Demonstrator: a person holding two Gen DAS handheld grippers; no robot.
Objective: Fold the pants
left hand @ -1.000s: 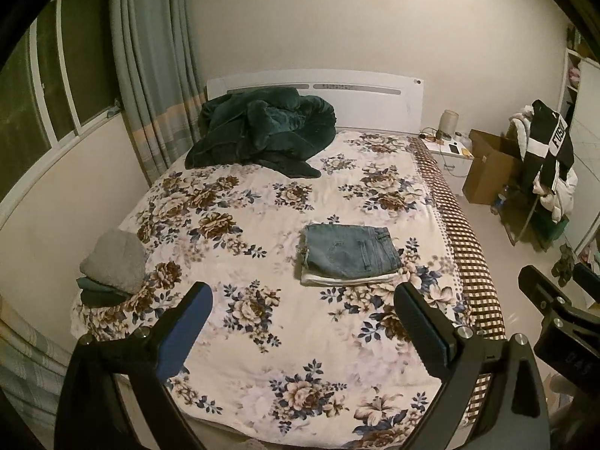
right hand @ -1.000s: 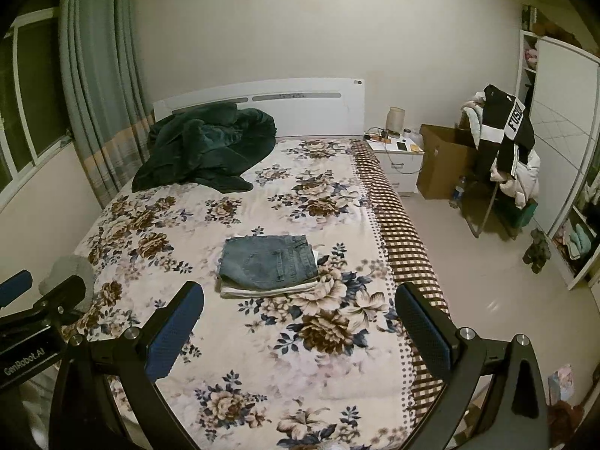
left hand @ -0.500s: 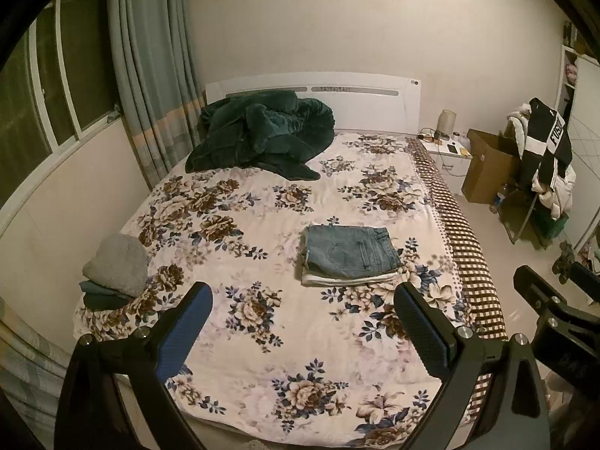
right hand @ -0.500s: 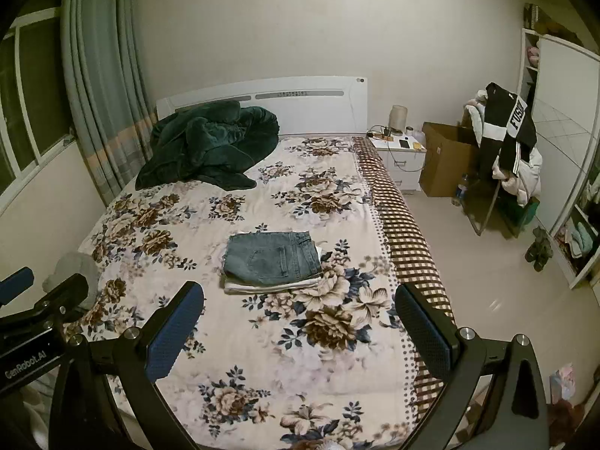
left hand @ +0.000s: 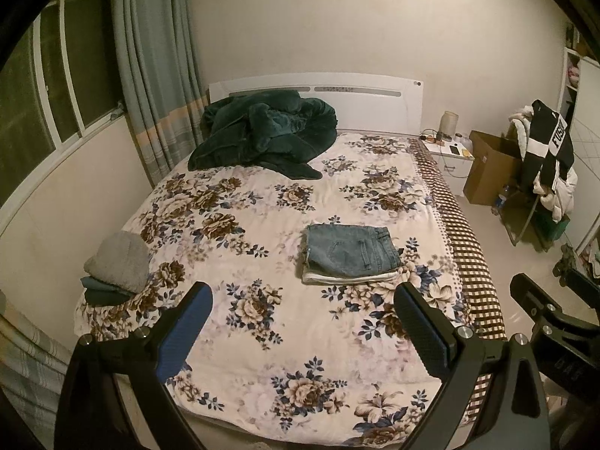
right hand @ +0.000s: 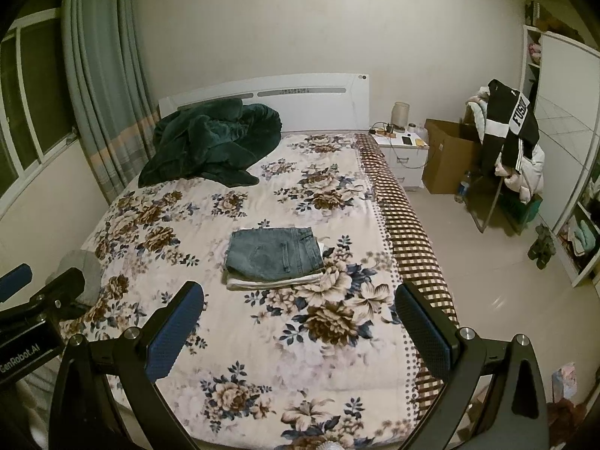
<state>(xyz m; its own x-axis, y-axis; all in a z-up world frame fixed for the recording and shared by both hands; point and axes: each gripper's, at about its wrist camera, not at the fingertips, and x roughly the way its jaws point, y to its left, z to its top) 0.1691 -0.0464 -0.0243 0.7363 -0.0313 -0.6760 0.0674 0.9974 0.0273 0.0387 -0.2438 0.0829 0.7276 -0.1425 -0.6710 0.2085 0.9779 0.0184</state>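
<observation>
Floral bedspread (left hand: 262,322) fills my view; folded blue denim pants (left hand: 350,253) lie on what looks like pale folded cloth (left hand: 348,276). My left gripper (left hand: 302,324) and right gripper (right hand: 300,322) hover spread, holding nothing.

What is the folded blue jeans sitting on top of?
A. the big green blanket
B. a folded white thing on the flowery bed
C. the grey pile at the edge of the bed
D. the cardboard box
B. The folded jeans lie on a folded white garment whose edge peeks out beneath them, in the middle of the flowery bed, well apart from the green blanket.
</observation>
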